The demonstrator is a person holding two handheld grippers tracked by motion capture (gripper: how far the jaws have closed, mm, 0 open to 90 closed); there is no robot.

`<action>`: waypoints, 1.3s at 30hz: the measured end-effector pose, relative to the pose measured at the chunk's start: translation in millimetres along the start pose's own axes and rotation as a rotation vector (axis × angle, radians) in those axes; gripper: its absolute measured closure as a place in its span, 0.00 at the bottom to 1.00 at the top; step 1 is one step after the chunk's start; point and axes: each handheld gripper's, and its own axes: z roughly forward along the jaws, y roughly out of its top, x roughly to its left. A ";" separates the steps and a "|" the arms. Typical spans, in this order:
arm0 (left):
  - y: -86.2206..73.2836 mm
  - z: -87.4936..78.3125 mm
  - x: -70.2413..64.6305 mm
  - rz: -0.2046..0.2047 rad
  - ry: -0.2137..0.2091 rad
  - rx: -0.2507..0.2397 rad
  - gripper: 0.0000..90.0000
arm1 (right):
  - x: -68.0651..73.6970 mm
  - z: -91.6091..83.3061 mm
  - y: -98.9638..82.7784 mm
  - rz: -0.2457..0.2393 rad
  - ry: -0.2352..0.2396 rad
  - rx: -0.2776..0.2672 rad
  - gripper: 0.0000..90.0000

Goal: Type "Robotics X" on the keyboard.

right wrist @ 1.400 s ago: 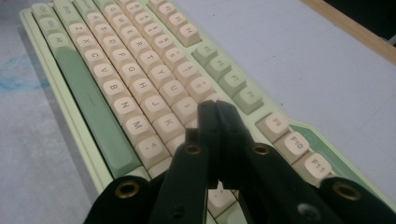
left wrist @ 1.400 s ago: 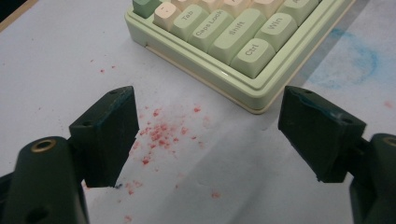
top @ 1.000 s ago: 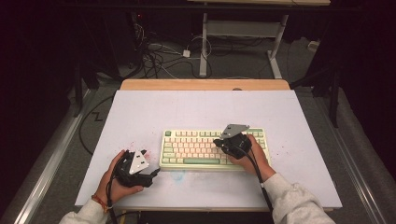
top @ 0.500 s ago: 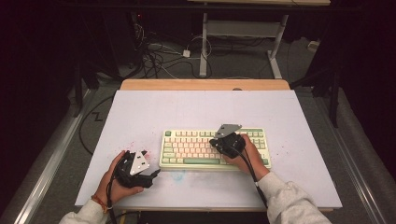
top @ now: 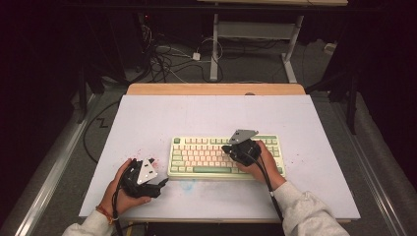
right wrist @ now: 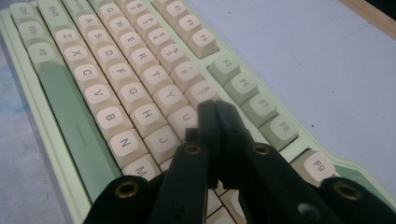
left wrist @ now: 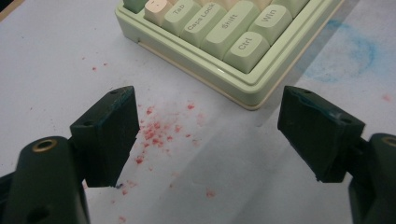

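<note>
two grippers: right gripper [right wrist: 215, 109] jaws together over the keyboard [top: 206, 156], left gripper [left wrist: 210, 135] jaws apart beside it.

The table [top: 206, 118] is evenly and brightly lit from above, while the room around it is nearly black. Shadows are soft. Both gripper views are sharp on the keyboard [right wrist: 116, 88], slightly soft at their bottom edges.

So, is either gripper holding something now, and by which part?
Nothing is held. The right gripper is shut with nothing between its jaws, above the keyboard; the left gripper is open over the table.
</note>
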 end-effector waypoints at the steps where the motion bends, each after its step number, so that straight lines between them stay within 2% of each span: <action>1: 0.0 0.1 0.1 0.000 -0.001 0.000 0.22 | 0.0 -0.7 0.1 0.001 -0.002 -0.004 1.00; 9: 0.3 -1.5 0.7 -0.001 0.004 -0.014 0.23 | -2.3 -12.0 2.3 0.002 -0.008 -0.044 1.00; 21: -0.1 -2.4 1.7 0.000 0.010 -0.011 0.23 | -4.6 -28.7 4.8 0.015 -0.048 -0.107 0.89; 31: -0.3 -2.2 1.7 0.001 0.005 -0.005 0.23 | -5.6 -42.1 1.9 0.016 -0.086 -0.153 0.67; 34: -0.5 -1.7 1.8 0.003 0.005 -0.001 0.23 | -6.4 -45.7 0.8 0.020 -0.084 -0.174 0.54; 39: -0.5 -1.2 1.6 0.003 0.000 0.003 0.23 | -7.0 -52.2 -0.9 0.029 -0.102 -0.214 0.38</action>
